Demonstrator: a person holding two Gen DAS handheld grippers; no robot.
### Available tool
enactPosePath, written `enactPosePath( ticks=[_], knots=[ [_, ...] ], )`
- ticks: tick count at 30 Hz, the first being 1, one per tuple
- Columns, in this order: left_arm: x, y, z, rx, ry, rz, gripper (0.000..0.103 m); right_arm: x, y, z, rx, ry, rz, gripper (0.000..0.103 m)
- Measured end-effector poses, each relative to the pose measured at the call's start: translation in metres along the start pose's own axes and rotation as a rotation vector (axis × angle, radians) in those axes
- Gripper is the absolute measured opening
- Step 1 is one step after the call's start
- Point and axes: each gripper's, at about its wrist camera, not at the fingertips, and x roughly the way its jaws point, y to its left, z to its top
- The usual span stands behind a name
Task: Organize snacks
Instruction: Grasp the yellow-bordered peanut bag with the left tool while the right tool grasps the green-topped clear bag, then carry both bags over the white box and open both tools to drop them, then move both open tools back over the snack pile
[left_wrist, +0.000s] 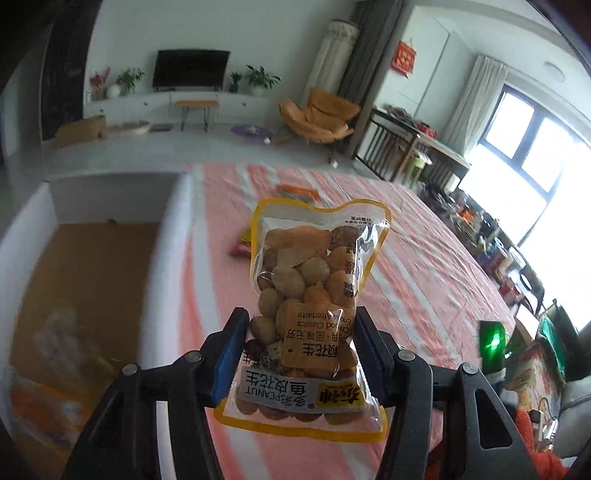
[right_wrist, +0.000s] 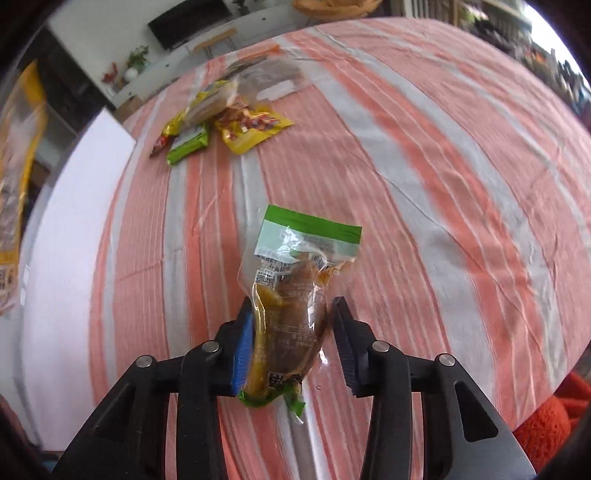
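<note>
In the left wrist view my left gripper (left_wrist: 301, 314) is shut on a clear, yellow-edged bag of coated peanuts (left_wrist: 314, 273). The bag stands up between the blue pads, lifted above the orange-and-grey striped cloth (left_wrist: 424, 266). In the right wrist view my right gripper (right_wrist: 293, 302) is shut on a small vacuum pack with a green top strip and brown contents (right_wrist: 306, 243). That pack is sharp while the cloth (right_wrist: 424, 166) under it is blurred. Its left side presses on the blue pad and the far end sticks out past the fingertips.
A white-walled box (left_wrist: 173, 258) with a cardboard floor and some packets stands left of the cloth, and its white side (right_wrist: 74, 229) shows beside the right gripper too. A heap of snack packets (right_wrist: 236, 122) lies at the far left of the cloth. An orange packet (left_wrist: 299, 191) lies farther back.
</note>
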Motion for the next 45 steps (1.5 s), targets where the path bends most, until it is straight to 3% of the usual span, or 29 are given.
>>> enactPosePath(
  ticks=[3,6,13,15,16,18,20,22,25,27,29,31,33,35,37,42,45],
  knots=[
    [-0.030,0.042,0.003,-0.044,-0.017,0.071,0.057,-0.018,-0.018,0.000,0.090,-0.002,0.164,0.041],
    [-0.061,0.087,0.000,-0.105,-0.038,0.174,0.057,-0.042,0.006,0.008,0.073,-0.012,0.292,0.041],
    [-0.109,0.172,-0.029,-0.233,-0.034,0.435,0.063,-0.094,0.190,0.016,-0.262,0.012,0.603,0.046],
    [-0.113,0.182,-0.039,-0.243,-0.016,0.513,0.080,-0.092,0.236,0.006,-0.346,0.061,0.665,0.068],
    [-0.118,0.185,-0.044,-0.247,-0.014,0.540,0.091,-0.087,0.254,0.000,-0.380,0.092,0.673,0.071],
    [-0.125,0.185,-0.049,-0.255,-0.042,0.559,0.094,-0.077,0.268,-0.008,-0.403,0.138,0.678,0.073],
    [-0.124,0.181,-0.050,-0.262,-0.067,0.531,0.094,-0.073,0.258,-0.009,-0.386,0.119,0.659,0.073],
    [-0.119,0.167,-0.047,-0.263,-0.083,0.447,0.094,-0.071,0.236,-0.007,-0.377,0.045,0.573,0.074],
    [-0.103,0.127,-0.040,-0.223,-0.083,0.277,0.094,-0.063,0.186,-0.002,-0.372,-0.121,0.313,0.074],
    [-0.075,0.083,-0.033,-0.165,-0.041,0.138,0.094,-0.049,0.145,-0.004,-0.362,-0.214,0.090,0.074],
    [-0.043,0.041,-0.034,-0.110,0.025,0.026,0.097,-0.032,0.104,-0.010,-0.332,-0.245,-0.070,0.074],
    [-0.002,-0.003,-0.039,-0.049,0.113,-0.066,0.097,-0.017,0.063,-0.015,-0.271,-0.243,-0.160,0.074],
    [0.034,-0.034,-0.047,0.002,0.171,-0.108,0.097,-0.009,0.029,-0.021,-0.212,-0.242,-0.215,0.074],
    [0.068,-0.052,-0.055,0.037,0.196,-0.081,0.097,-0.007,0.000,-0.019,-0.129,-0.228,-0.236,0.074],
    [0.102,-0.056,-0.060,0.052,0.214,-0.025,0.097,-0.012,-0.016,-0.015,-0.045,-0.247,-0.199,0.074],
    [0.146,-0.046,-0.068,0.066,0.196,0.121,0.097,-0.004,-0.014,-0.014,-0.064,-0.245,-0.237,0.074],
    [0.162,-0.034,-0.069,0.057,0.183,0.164,0.097,0.009,-0.013,-0.008,-0.089,-0.219,-0.262,0.075]
  ],
)
